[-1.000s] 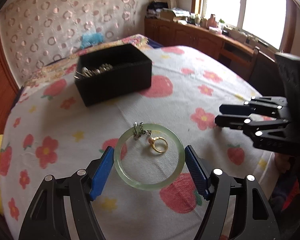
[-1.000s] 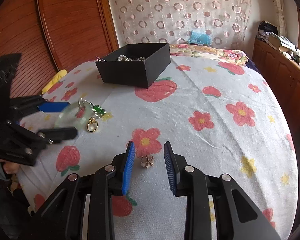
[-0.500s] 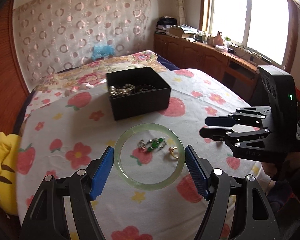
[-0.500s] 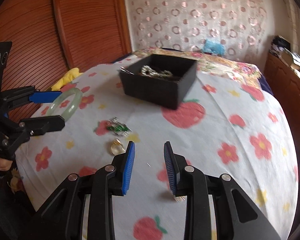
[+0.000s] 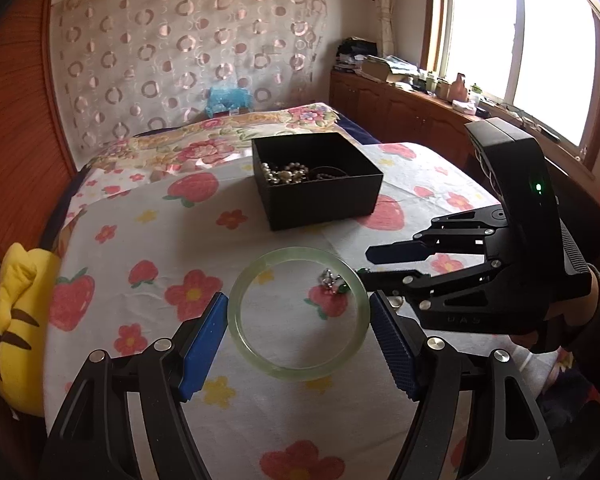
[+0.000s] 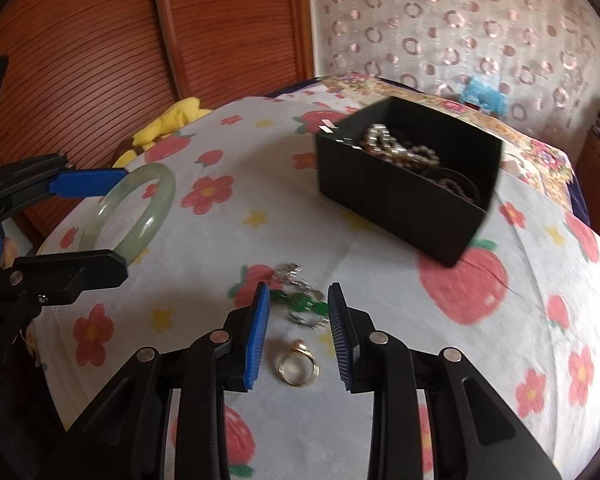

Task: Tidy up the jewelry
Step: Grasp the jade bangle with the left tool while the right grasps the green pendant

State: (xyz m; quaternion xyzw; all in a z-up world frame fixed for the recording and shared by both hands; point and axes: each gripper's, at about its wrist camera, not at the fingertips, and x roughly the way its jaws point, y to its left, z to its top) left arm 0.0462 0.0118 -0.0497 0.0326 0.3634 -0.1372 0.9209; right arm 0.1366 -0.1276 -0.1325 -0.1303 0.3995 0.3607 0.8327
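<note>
My left gripper (image 5: 298,314) is shut on a pale green jade bangle (image 5: 236,312) and holds it above the flowered tablecloth; the bangle also shows in the right wrist view (image 6: 148,208). My right gripper (image 6: 298,320) is open and empty, low over a green-and-silver bracelet (image 6: 300,302) with a gold ring (image 6: 298,368) between its fingers' bases. The right gripper shows in the left wrist view (image 5: 374,266) beside the bracelet (image 5: 332,280). An open black jewelry box (image 5: 320,196) holding pearl beads (image 5: 284,174) stands farther back; it also shows in the right wrist view (image 6: 404,200).
The table is covered by a white cloth with flowers and strawberries (image 5: 160,288). A yellow plush toy (image 5: 16,320) lies at its left edge. A bed with a floral quilt (image 5: 220,132) lies behind, wooden cabinets (image 5: 400,108) under the window.
My left gripper has lifted the bangle off the table and drawn back. My right gripper has moved left from the flower earring to the bracelet and ring.
</note>
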